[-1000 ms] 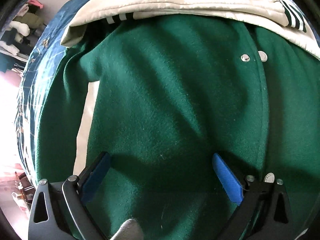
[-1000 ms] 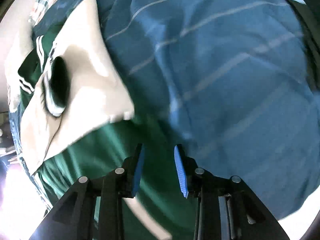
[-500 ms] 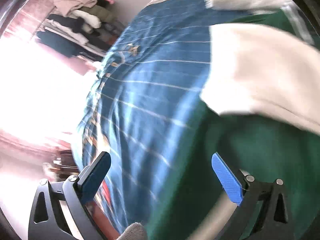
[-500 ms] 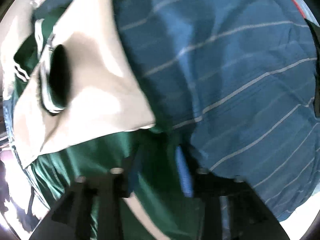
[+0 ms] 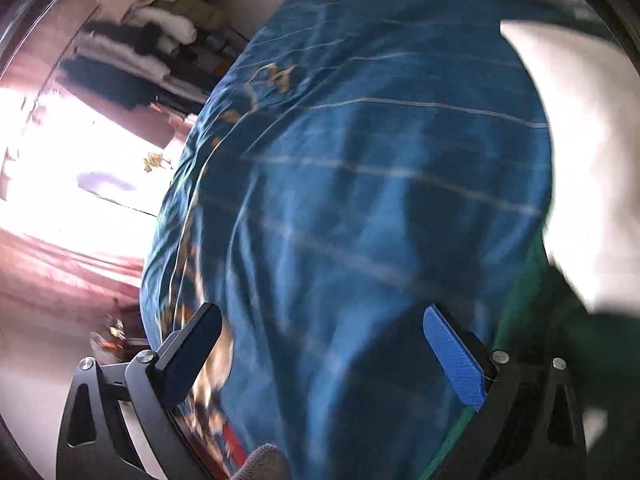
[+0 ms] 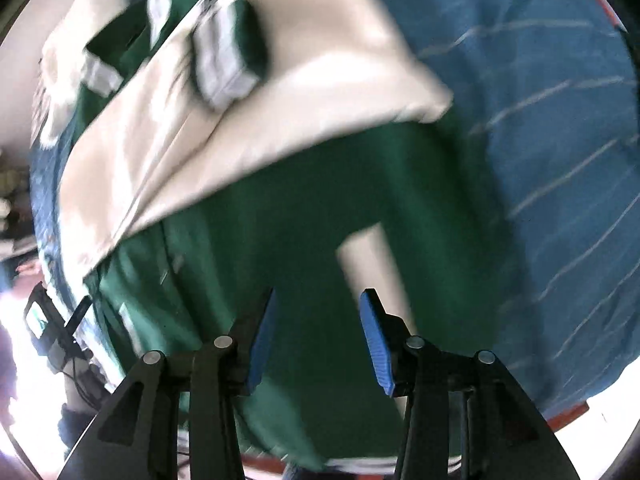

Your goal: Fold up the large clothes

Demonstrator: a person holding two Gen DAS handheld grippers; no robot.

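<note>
A green varsity jacket (image 6: 304,208) with cream sleeves (image 6: 192,152) and striped cuffs (image 6: 228,60) lies on a blue striped bedspread (image 6: 560,160). My right gripper (image 6: 316,340) is open and empty, just above the jacket's green body, beside a cream strip (image 6: 372,264). In the left wrist view the jacket shows only at the right edge, green (image 5: 568,340) under a cream sleeve (image 5: 580,140). My left gripper (image 5: 320,352) is wide open and empty over the bedspread (image 5: 360,200), left of the jacket. Both views are blurred.
A rack of piled clothes (image 5: 152,44) stands against the wall beyond the bed. A bright window with reddish curtains (image 5: 60,248) is at the left. The bed's edge (image 6: 568,412) shows at the lower right of the right wrist view.
My left gripper has swung left off the jacket's green body to over the bare bedspread. My right gripper has opened wider and moved from the jacket's edge further onto its green body.
</note>
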